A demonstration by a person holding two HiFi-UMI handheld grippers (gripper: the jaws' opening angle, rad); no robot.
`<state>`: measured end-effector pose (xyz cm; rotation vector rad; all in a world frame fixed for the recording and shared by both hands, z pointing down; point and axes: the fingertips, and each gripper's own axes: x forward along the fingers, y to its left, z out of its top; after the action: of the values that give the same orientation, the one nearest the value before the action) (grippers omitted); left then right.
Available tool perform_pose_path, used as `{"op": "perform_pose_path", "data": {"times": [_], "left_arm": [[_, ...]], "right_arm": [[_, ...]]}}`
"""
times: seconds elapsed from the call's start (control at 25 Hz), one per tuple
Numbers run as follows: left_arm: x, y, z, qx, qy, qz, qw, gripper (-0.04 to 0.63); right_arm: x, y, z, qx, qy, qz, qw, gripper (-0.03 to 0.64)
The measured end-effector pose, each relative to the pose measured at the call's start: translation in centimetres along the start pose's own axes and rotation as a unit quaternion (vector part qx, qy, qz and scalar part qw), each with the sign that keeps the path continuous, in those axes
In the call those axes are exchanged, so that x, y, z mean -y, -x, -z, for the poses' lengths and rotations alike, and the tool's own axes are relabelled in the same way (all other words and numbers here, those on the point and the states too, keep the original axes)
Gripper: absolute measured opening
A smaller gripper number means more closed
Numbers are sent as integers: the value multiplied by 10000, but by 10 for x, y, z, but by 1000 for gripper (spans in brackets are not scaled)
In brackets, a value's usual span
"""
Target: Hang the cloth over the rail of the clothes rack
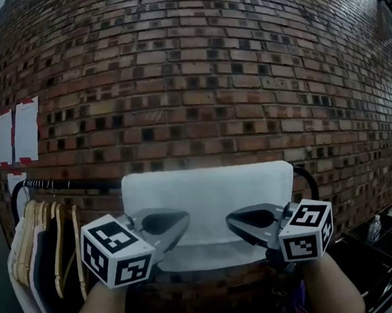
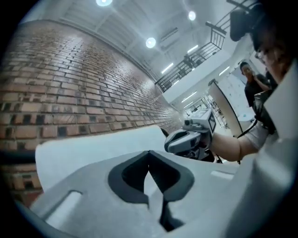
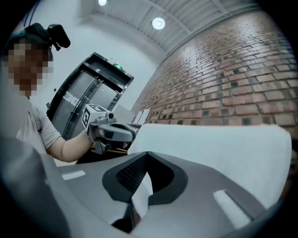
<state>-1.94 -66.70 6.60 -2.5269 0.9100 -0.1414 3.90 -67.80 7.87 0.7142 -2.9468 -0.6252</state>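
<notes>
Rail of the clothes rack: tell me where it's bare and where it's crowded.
Bare: the short stretch of rail between the hangers and the cloth. Crowded: the left end, packed with hangers. Rightward the cloth hides the rail up to its curved end.

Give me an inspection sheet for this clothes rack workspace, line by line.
Surface: black rail in front of brick wall.
Job's things: white cloth held spread; cannot tell whether it lies over the rail.
Clutter: hangers on rail, left.
Grippers: left claw and right claw both shut on cloth.
Cables: nothing seen.
Surroundings: papers taped to brick wall; bottle far right.
</notes>
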Motion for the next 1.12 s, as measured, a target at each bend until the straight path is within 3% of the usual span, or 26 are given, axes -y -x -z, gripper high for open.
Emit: {"op": "perform_pose_path", "data": {"times": [0.36,0.6,0.8,1.0,1.12], "left_arm": [[131,40,104,-148,1140,392,9926,2],[257,93,149,-379,2182,646,9730,2],[347,152,154,-449,2699,686,9594,2],[408,193,134,-790,2709,690,9569,2],[424,212,114,-796,2763,764,9547,2]], "right_arm": [[-135,62,104,-72,-1304,-199,9912,2],[-260,138,166,-635,-1858,-118,9805,2],[-340,205,193,-836,-2434,69,9663,2],[-402,242,180,-820,-2852,154,9548,2],[-430,248,157,-855,-2773,106,9569,2]]}}
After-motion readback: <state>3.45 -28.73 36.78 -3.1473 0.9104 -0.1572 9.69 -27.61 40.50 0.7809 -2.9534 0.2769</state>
